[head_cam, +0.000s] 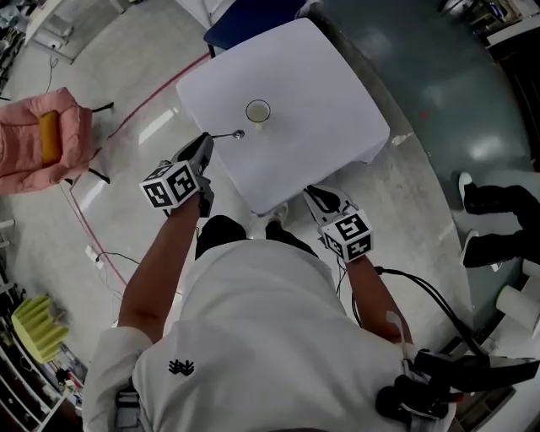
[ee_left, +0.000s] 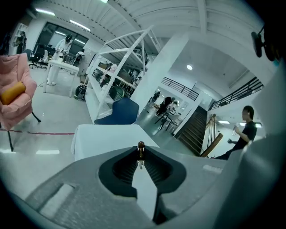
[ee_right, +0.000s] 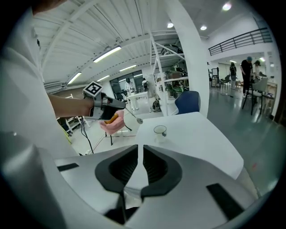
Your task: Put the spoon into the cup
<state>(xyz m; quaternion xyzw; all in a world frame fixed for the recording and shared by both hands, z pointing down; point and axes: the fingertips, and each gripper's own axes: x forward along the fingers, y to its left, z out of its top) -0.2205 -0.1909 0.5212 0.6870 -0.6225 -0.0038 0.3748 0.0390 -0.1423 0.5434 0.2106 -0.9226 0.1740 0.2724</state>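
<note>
A clear cup stands on the white table, left of its middle. My left gripper is at the table's left edge, shut on the handle of a metal spoon. The spoon's bowl points toward the cup and stops just short of it. The left gripper view shows the spoon end-on between the jaws. In the right gripper view, the cup and the spoon sit ahead, apart from each other. My right gripper hangs at the table's near edge, its jaws drawn together to a thin slit with nothing in it.
A pink chair with an orange cushion stands far left on the floor. A blue chair is behind the table. Someone's black shoes are at the right. Cables run along the floor by my legs.
</note>
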